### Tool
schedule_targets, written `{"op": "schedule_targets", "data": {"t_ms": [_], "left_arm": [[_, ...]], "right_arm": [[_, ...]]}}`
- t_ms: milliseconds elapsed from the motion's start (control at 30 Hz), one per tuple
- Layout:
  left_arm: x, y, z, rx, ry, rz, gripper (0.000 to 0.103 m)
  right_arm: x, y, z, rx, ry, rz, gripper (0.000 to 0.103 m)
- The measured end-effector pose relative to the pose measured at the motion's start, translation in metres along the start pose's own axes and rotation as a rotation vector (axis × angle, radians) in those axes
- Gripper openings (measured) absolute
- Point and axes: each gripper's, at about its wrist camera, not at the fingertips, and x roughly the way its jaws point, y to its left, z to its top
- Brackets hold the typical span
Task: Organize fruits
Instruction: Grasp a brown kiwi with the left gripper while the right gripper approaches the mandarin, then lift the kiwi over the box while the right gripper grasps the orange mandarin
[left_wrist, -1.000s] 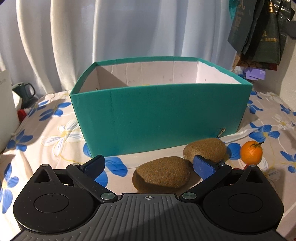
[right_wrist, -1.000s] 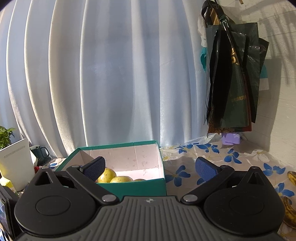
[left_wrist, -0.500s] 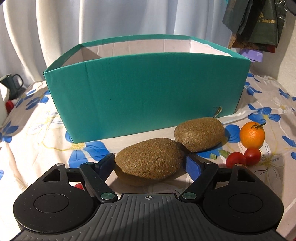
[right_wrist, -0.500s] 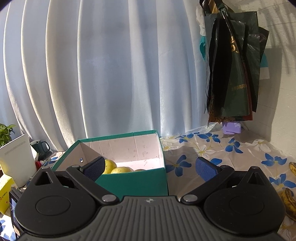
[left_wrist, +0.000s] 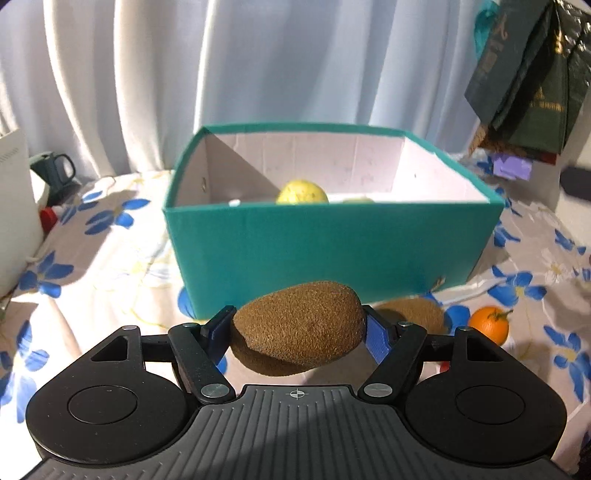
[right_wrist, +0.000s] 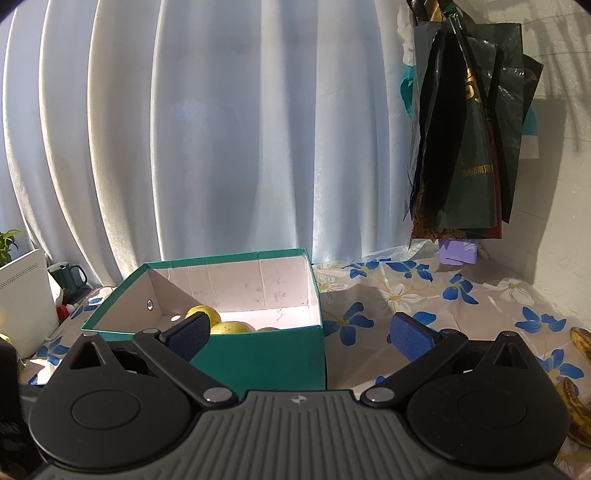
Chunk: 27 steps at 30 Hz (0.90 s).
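Observation:
My left gripper (left_wrist: 299, 332) has a brown kiwi (left_wrist: 295, 317) between its blue pads; the jaws are closing on it, and the kiwi hangs clear of the flowered cloth. A second kiwi (left_wrist: 417, 317) lies behind it on the right, with a small orange (left_wrist: 487, 328) further right. Beyond them stands the teal box (left_wrist: 332, 251), and a yellow fruit (left_wrist: 301, 192) shows inside it. My right gripper (right_wrist: 301, 338) is open with nothing between its fingers. It is held above the table, facing the teal box (right_wrist: 258, 354) with its yellow fruits (right_wrist: 229, 326).
A red tomato (left_wrist: 445, 366) peeks out beside the left gripper's right finger. A dark mug (left_wrist: 55, 171) and a white case (left_wrist: 14, 192) stand at the far left. Dark bags (right_wrist: 469, 147) hang at the right wall. Spotted bananas (right_wrist: 580, 387) lie at the right edge.
My left gripper closed on the near kiwi and lifted it off the cloth; the box interior now shows from higher up. The right gripper stayed nearly still and open.

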Motion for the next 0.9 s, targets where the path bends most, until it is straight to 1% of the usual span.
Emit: {"op": "schedule_targets", "data": {"t_ms": [133, 233, 333, 500, 633, 700, 767, 800, 867, 900], "left_arm": [[-0.02, 0.018, 0.031, -0.093, -0.029, -0.001, 0.077], [-0.031, 0.025, 0.047, -0.11, -0.067, 0.015, 0.077], [-0.037, 0.027, 0.058, -0.106, -0.098, 0.029, 0.077], [-0.041, 0.033, 0.067, -0.125, -0.108, 0.002, 0.077], [-0.044, 0.036, 0.07, -0.123, -0.11, -0.003, 0.077], [-0.043, 0.036, 0.071, -0.115, -0.114, 0.0, 0.077], [-0.042, 0.035, 0.072, -0.113, -0.114, -0.006, 0.077], [-0.042, 0.035, 0.073, -0.112, -0.112, -0.01, 0.077], [-0.04, 0.035, 0.073, -0.107, -0.11, -0.015, 0.077], [-0.039, 0.035, 0.074, -0.104, -0.109, -0.016, 0.077]], "right_arm": [[0.009, 0.003, -0.01, -0.014, 0.026, -0.014, 0.103], [0.019, 0.011, -0.022, -0.041, 0.064, 0.004, 0.103], [0.03, 0.02, -0.035, -0.073, 0.102, 0.003, 0.101], [0.049, 0.022, -0.055, -0.075, 0.181, -0.015, 0.09], [0.061, 0.02, -0.068, -0.063, 0.238, -0.038, 0.081], [0.066, 0.019, -0.073, -0.057, 0.258, -0.051, 0.078], [0.071, 0.016, -0.077, -0.047, 0.279, -0.061, 0.07], [0.074, 0.015, -0.079, -0.039, 0.291, -0.061, 0.069], [0.079, 0.013, -0.083, -0.016, 0.317, -0.055, 0.058], [0.082, 0.011, -0.084, -0.007, 0.326, -0.053, 0.057]]}}
